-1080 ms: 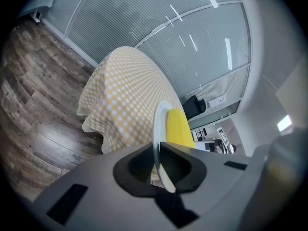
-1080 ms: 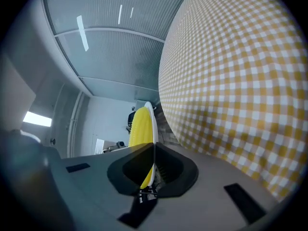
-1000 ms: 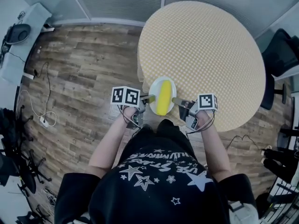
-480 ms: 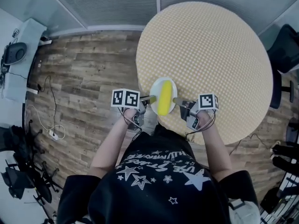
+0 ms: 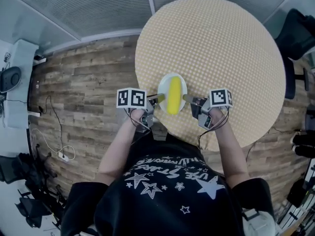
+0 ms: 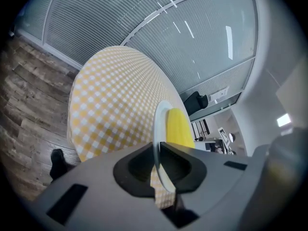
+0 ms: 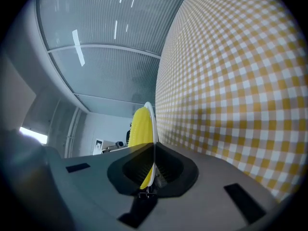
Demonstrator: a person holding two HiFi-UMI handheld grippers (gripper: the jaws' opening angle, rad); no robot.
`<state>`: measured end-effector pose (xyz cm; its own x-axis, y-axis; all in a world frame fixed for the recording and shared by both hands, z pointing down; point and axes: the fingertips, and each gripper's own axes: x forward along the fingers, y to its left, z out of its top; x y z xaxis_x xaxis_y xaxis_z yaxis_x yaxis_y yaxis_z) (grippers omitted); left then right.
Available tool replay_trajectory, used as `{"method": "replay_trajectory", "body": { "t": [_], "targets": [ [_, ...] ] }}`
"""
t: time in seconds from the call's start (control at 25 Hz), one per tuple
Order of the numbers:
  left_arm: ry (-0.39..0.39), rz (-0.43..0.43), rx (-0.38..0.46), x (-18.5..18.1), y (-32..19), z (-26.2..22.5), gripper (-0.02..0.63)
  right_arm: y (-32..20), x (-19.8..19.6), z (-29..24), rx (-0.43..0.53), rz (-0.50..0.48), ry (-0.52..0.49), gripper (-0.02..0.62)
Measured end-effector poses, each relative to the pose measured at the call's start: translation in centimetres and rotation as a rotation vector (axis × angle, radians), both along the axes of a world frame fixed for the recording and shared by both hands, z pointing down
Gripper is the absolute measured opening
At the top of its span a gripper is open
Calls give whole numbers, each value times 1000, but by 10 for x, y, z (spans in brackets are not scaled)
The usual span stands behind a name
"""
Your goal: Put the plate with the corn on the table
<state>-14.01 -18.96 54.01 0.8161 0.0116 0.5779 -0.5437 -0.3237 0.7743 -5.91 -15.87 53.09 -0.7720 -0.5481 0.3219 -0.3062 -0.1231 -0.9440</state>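
A white plate point(image 5: 178, 81) carries a yellow corn cob point(image 5: 173, 95) and hangs over the near part of the round yellow-checked table point(image 5: 216, 48). My left gripper point(image 5: 158, 99) is shut on the plate's left rim, and my right gripper point(image 5: 187, 98) is shut on its right rim. In the left gripper view the plate rim point(image 6: 159, 129) stands edge-on between the jaws with the corn point(image 6: 180, 127) beside it. The right gripper view shows the plate point(image 7: 152, 119) and corn point(image 7: 139, 126) the same way, with the table point(image 7: 231, 81) behind.
Wood-plank floor point(image 5: 83, 82) lies to the left of the table. A white desk with a dark device point(image 5: 10, 77) stands at the far left, with cables point(image 5: 54, 141) on the floor. Dark chairs point(image 5: 298, 33) sit at the right. Glass walls point(image 5: 98, 9) run behind.
The plate with the corn has moved farther in over the table, with both grippers still holding its rims. The view has shifted as the person stepped forward.
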Motion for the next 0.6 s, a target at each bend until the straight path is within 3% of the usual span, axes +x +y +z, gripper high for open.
{"method": "replay_trajectory", "body": {
  "t": [0.2, 0.6],
  "targets": [
    [32, 86, -7, 0, -25, -1, 35, -17, -3, -1, 8, 112, 11, 34],
    [43, 351, 13, -26, -115, -14, 35, -88, -39, -10, 41, 346, 31, 34]
  ]
}}
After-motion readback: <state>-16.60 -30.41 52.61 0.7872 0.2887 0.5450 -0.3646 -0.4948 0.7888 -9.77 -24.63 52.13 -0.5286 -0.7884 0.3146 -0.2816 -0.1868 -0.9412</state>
